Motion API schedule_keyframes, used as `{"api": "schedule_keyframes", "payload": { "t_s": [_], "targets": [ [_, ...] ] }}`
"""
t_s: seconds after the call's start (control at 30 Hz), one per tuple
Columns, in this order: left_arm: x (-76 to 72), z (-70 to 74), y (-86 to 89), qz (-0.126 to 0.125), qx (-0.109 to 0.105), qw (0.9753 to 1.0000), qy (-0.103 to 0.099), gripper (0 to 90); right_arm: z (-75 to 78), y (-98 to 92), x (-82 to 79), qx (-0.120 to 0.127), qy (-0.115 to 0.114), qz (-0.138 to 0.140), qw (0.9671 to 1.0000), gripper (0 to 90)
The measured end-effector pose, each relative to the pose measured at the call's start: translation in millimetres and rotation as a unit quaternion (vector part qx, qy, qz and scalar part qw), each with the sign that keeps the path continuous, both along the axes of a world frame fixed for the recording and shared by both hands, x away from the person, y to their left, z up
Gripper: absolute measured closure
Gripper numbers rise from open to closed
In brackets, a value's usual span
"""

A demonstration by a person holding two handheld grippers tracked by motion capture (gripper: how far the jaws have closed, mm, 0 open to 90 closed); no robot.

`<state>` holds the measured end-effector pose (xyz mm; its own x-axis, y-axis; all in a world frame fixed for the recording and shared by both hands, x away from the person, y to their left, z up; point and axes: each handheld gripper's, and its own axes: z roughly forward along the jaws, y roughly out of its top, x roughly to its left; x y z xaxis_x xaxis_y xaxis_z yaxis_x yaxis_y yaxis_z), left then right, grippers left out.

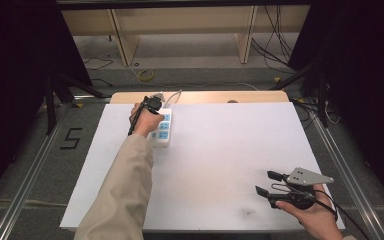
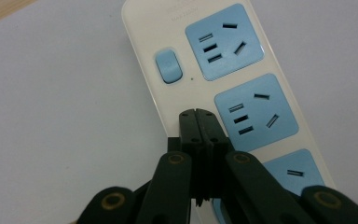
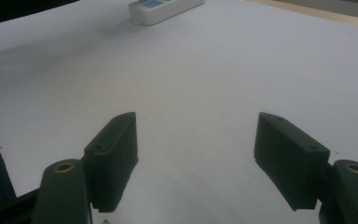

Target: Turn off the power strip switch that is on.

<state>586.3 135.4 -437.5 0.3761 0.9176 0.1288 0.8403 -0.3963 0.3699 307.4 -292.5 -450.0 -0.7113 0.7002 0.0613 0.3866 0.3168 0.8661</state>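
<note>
A white power strip [image 1: 163, 128] with blue sockets lies near the table's far left edge. Up close, the power strip [image 2: 223, 70] shows a blue rocker switch [image 2: 168, 66] and blue socket faces. My left gripper [image 2: 196, 113] is shut with nothing held, its tips over the strip's casing just below the switch. From above, the left gripper [image 1: 152, 102] sits over the strip's far end. My right gripper [image 1: 269, 183] stands open at the near right, empty, jaws wide apart over bare white surface in the right gripper view [image 3: 196, 140]. Far off lies the power strip [image 3: 163, 9].
A white sheet [image 1: 220, 150] covers the wooden table [image 1: 200, 96]. The strip's white cord [image 1: 172, 95] runs off the far edge. Metal rails and cables lie on the floor around the table. A person's sleeve [image 1: 122, 195] crosses the left part of the sheet.
</note>
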Motion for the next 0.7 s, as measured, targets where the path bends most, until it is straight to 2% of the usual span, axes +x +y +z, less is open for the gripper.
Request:
{"api": "schedule_keyframes", "payload": {
  "t_s": [0.7],
  "targets": [
    [-0.9,-0.5,-2.5,-0.003,0.009,1.0000,-0.003,90.0,0.5,0.6,0.0,-0.001,-0.003,0.002,1.0000,30.7]
  ]
}}
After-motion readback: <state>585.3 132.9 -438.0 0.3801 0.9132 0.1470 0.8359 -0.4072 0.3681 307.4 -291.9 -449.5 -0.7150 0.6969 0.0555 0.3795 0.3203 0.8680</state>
